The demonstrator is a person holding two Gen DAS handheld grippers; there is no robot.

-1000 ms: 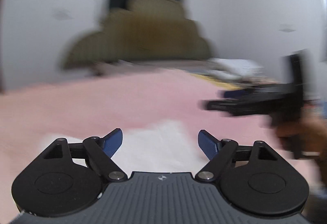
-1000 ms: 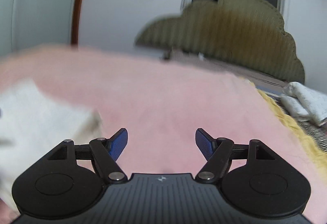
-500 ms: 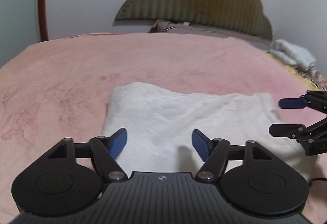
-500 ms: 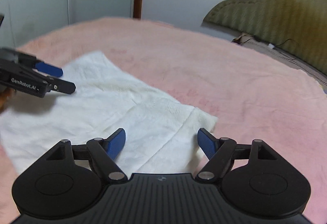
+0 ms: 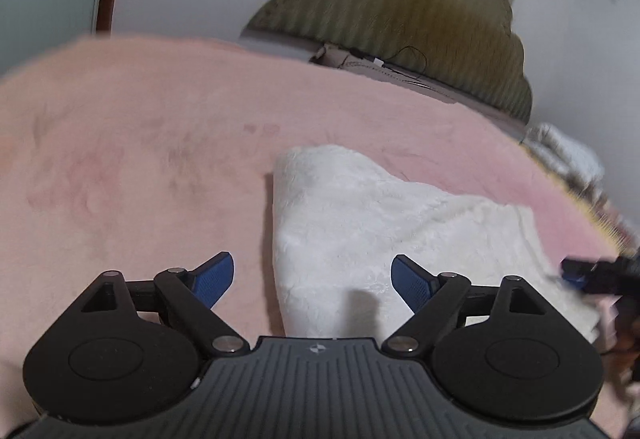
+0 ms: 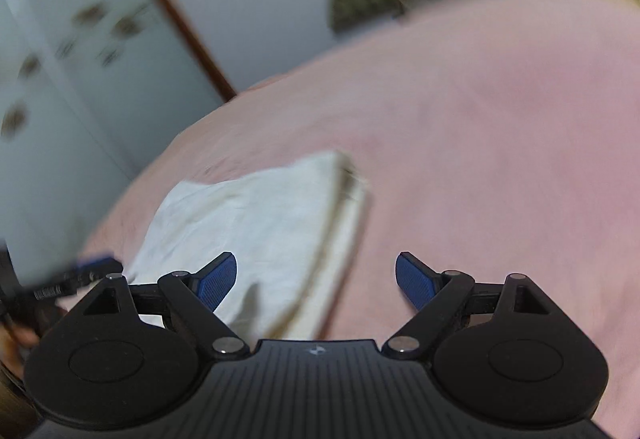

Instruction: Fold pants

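Note:
The white fleece pants (image 5: 360,223) lie folded flat on the pink bed cover (image 5: 140,159). My left gripper (image 5: 312,279) is open and empty, just above the near left edge of the pants. My right gripper (image 6: 316,279) is open and empty, over the near right edge of the pants (image 6: 260,223), where stacked layers show. The right gripper's blue tips (image 5: 576,273) show at the far right of the left wrist view, by the pants' right end. The left gripper (image 6: 80,275) shows at the left edge of the right wrist view.
An olive padded headboard (image 5: 420,7) stands at the far end of the bed. A white bundle (image 5: 568,155) and a yellow fringe lie at the bed's right edge. A wardrobe door with flower stickers (image 6: 60,79) stands to the left.
Both grippers have swung over the pants; the left one now sits at the left edge, the right one at the right edge. Both stay open.

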